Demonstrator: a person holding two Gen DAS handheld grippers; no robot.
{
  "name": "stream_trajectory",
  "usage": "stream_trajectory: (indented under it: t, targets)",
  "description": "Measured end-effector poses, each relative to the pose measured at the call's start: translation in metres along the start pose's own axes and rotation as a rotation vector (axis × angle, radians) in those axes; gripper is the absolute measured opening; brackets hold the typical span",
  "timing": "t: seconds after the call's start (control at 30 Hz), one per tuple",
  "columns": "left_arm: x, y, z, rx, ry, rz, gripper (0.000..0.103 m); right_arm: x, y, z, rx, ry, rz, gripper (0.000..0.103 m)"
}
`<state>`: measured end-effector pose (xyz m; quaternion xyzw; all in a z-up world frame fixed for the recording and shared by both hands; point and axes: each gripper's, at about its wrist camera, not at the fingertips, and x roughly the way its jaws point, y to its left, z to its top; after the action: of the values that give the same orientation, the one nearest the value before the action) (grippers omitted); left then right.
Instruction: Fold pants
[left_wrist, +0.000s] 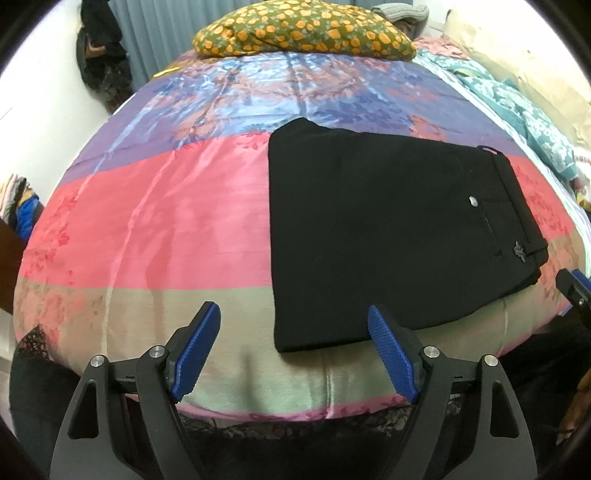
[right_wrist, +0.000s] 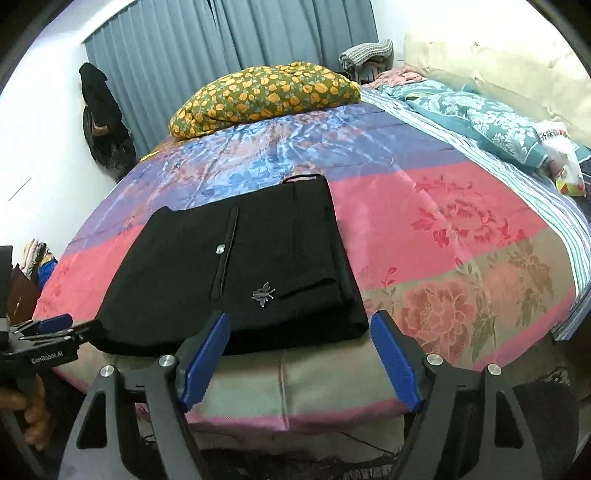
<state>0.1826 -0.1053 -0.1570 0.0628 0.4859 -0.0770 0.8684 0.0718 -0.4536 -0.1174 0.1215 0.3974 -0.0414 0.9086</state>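
Observation:
The black pants (left_wrist: 380, 229) lie folded into a flat rectangle on the striped floral bedspread (left_wrist: 166, 221), waistband to the right with a silver button and a small metal emblem. My left gripper (left_wrist: 293, 325) is open and empty, just short of the pants' near left corner. In the right wrist view the pants (right_wrist: 240, 269) lie left of centre. My right gripper (right_wrist: 299, 332) is open and empty, at the near right corner by the waistband, not touching. The left gripper also shows at the left edge of the right wrist view (right_wrist: 55, 328).
A green pillow with orange flowers (right_wrist: 266, 96) lies at the head of the bed. A teal floral quilt (right_wrist: 480, 118) and a plastic bag (right_wrist: 565, 162) lie along the right side. Curtains (right_wrist: 221, 40) and dark hanging bags (right_wrist: 99, 114) stand behind.

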Motion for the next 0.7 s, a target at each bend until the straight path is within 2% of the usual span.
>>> stream_trajectory:
  t: [0.37, 0.7]
  targets:
    - [0.002, 0.003, -0.003, 0.002, 0.007, 0.014, 0.084, 0.005, -0.004, -0.007, 0.011, 0.011, 0.017, 0.078]
    - [0.004, 0.018, -0.01, -0.04, 0.01, -0.021, 0.089, 0.009, -0.01, -0.009, 0.06, 0.026, 0.057, 0.078]
